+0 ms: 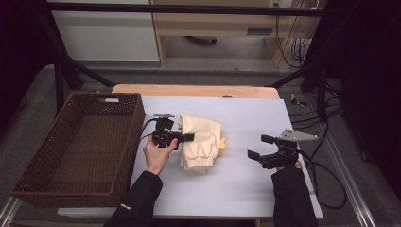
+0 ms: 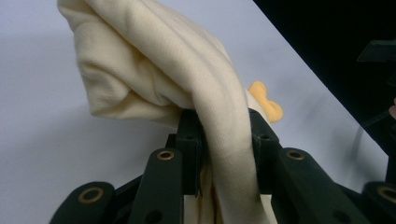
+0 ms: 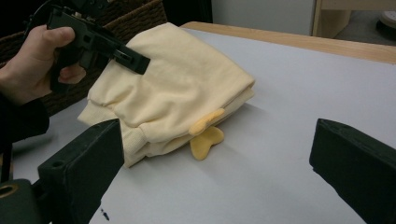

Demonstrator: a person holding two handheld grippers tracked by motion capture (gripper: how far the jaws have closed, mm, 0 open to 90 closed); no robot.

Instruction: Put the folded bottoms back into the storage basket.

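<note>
Mid-table, left gripper (image 1: 187, 137) is clamped on the folded garment (image 1: 201, 142), right gripper (image 1: 260, 147) gapes wide, so I'd lift slow and level toward the basket (image 1: 33, 177).

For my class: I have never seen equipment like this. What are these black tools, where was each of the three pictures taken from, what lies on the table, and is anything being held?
No robot is here: a person holds a hand tool with two black jaws in each hand. The high view looks down from above the person's side; the other two come from cameras riding on each tool.

On the pale table top lies a folded cream garment with small orange-yellow flaps sticking out at one edge. A brown wicker basket stands at the person's left.

The left gripper is shut on a fold of the garment; its own view shows the cloth pinched between the jaws. The right gripper is open, holds nothing, and sits apart from the garment, pointing toward it.
</note>
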